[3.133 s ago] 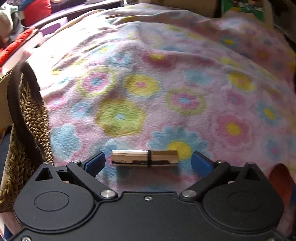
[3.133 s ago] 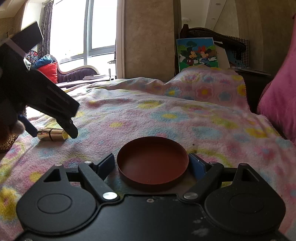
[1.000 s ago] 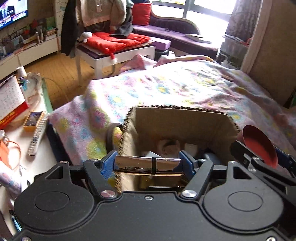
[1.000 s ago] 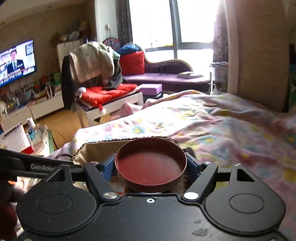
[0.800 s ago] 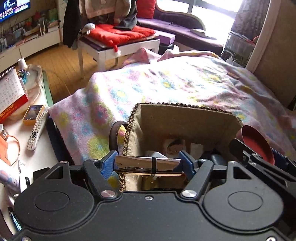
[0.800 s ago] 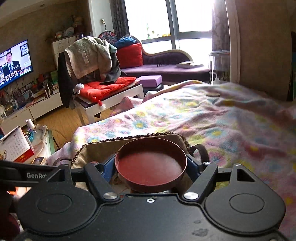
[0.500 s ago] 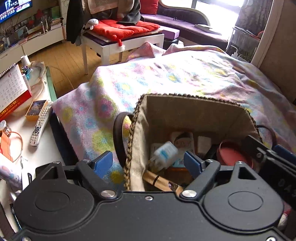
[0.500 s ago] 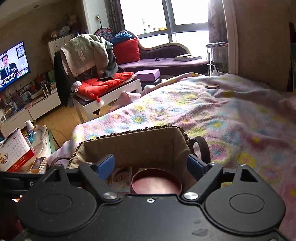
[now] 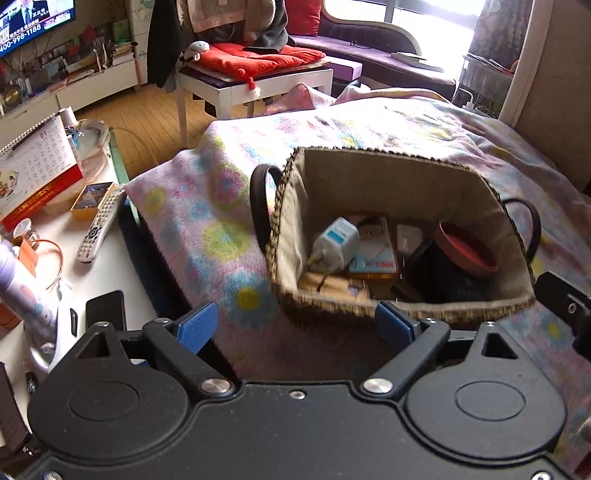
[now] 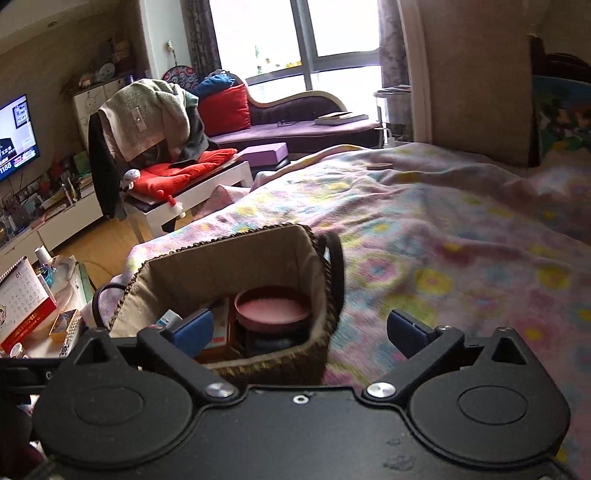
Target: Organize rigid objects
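Flowery blanket (image 9: 207,206) is carrying the basket (image 9: 399,173), red lid (image 9: 463,243) lying inside; left gripper (image 9: 295,325) and right gripper (image 10: 301,326) are both opening, nothing between them

Daylight is admitted through a tall window (image 10: 332,33); a wooden floor (image 9: 147,122) and white table (image 9: 255,81) are seen.

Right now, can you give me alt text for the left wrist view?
A woven basket on a floral blanket holds a red lid, a white plug adapter and small boxes. The left gripper, jaws opening and empty, hovers at its near rim.
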A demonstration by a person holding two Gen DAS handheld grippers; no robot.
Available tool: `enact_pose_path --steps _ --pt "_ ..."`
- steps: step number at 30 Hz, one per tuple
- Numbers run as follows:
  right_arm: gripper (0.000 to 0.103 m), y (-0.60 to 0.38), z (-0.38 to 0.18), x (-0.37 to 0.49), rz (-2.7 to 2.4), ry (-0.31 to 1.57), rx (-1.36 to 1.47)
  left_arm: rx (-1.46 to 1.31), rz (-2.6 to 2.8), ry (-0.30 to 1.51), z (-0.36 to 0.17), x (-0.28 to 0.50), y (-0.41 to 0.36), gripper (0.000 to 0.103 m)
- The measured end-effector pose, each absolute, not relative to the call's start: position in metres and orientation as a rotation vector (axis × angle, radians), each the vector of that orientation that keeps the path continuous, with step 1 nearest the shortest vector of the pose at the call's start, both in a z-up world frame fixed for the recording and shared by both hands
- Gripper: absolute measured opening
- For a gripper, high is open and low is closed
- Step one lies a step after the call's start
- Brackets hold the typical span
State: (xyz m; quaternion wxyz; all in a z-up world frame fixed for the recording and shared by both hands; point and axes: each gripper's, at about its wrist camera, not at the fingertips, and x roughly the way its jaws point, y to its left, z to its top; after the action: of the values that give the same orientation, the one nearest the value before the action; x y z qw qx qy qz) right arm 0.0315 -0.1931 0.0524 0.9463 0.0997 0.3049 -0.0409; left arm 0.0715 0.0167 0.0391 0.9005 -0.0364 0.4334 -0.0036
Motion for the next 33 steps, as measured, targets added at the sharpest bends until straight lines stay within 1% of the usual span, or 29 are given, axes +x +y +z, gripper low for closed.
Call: enact_pose_path --steps 5,7,19,33 --pt "0.103 -0.191 0.054 0.003 -0.109 0.623 0.182 -0.065 -0.003 0.883 0.041 0.048 0.015 0.090" --pt "0.103 -0.189 0.055 -0.009 -0.115 0.618 0.161 -0.055 0.003 0.873 0.043 0.040 0.014 0.095" --pt "0.103 -0.178 0.070 -0.059 -0.171 0.548 0.077 -0.036 0.014 0.800 0.062 0.008 0.020 0.097" --pt "0.103 -0.168 0.081 -0.078 -0.192 0.513 0.045 -0.035 0.001 0.770 0.070 -0.010 0.024 0.098"
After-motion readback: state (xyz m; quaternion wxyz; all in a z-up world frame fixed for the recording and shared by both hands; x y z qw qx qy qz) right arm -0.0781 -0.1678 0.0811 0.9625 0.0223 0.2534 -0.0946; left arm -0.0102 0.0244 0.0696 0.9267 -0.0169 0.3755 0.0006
